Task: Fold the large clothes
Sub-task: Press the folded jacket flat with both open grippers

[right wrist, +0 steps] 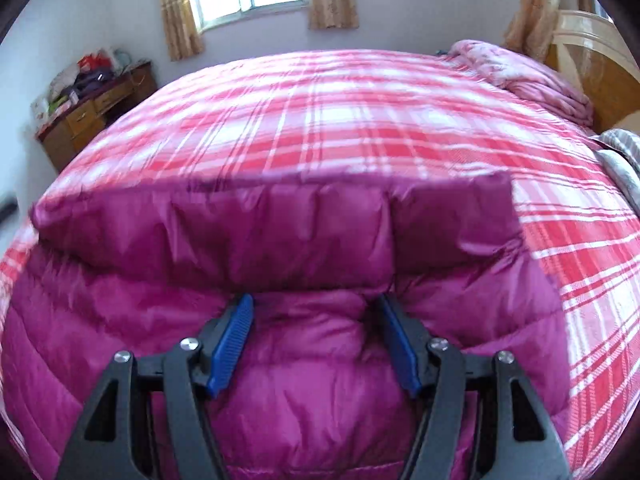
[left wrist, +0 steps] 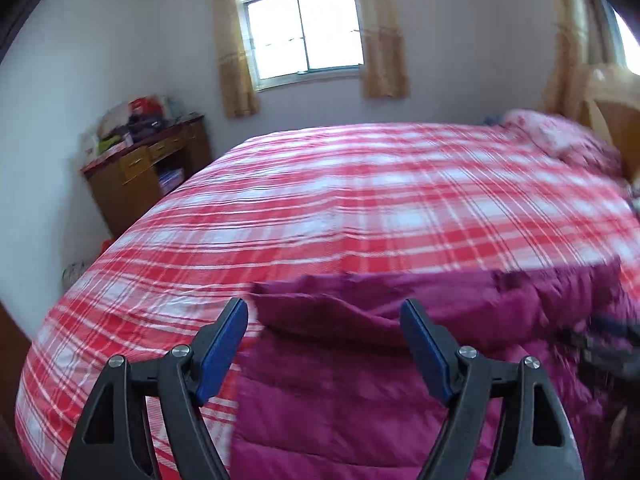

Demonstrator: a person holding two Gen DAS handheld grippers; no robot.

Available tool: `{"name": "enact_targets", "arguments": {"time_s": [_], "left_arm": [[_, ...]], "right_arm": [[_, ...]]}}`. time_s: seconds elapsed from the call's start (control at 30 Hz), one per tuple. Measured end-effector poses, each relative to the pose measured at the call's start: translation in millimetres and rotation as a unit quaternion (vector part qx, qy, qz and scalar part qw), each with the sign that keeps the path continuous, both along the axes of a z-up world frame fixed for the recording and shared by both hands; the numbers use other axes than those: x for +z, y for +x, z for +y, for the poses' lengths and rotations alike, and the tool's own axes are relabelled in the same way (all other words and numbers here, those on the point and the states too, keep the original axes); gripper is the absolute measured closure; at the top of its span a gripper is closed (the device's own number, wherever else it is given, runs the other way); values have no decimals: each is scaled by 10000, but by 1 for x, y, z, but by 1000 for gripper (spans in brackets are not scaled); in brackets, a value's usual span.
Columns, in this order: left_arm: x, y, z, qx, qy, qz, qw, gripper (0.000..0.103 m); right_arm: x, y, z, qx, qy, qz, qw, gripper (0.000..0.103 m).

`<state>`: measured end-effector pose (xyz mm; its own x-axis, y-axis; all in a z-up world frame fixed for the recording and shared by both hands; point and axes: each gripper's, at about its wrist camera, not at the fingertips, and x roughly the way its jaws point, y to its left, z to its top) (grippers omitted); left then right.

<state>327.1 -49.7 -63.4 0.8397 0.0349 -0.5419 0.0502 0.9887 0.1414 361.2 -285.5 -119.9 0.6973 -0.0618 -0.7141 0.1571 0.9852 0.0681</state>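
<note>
Magenta padded jacket lay folded on plaid bedspread, near edge. Left gripper angled downward above jacket's left edge, jaws spread, nothing held. Right gripper tilted steeply down, blue pads pinching raised puffy fold of jacket.

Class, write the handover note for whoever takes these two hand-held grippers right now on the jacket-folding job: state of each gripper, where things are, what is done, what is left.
Left gripper: open, holding nothing, above the left edge of the magenta puffer jacket.
Right gripper: jaws partly open astride a puffy ridge of the jacket's middle; whether the pads pinch it cannot be told.
Jacket lies at the near edge of the plaid bedspread.
Done: the far part appears folded back over the body, forming a thick band.
Left: probably further folds and squaring up.
</note>
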Motion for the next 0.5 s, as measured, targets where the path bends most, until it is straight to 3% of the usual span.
{"name": "enact_targets", "arguments": {"time_s": [0.1, 0.2, 0.37, 0.5], "left_arm": [[-15, 13, -22, -22, 269, 106, 9996, 24], [-33, 42, -28, 219, 483, 365, 9979, 24], [-61, 72, -20, 447, 397, 762, 9953, 23], [-71, 73, -19, 509, 351, 765, 9952, 18]], "right_arm": [[-2, 13, 2, -5, -232, 89, 9997, 36], [-12, 25, -5, -103, -157, 111, 9998, 36], [-17, 30, -8, -176, -80, 42, 9998, 34], [-19, 29, -11, -162, 57, 34, 9998, 33]]}}
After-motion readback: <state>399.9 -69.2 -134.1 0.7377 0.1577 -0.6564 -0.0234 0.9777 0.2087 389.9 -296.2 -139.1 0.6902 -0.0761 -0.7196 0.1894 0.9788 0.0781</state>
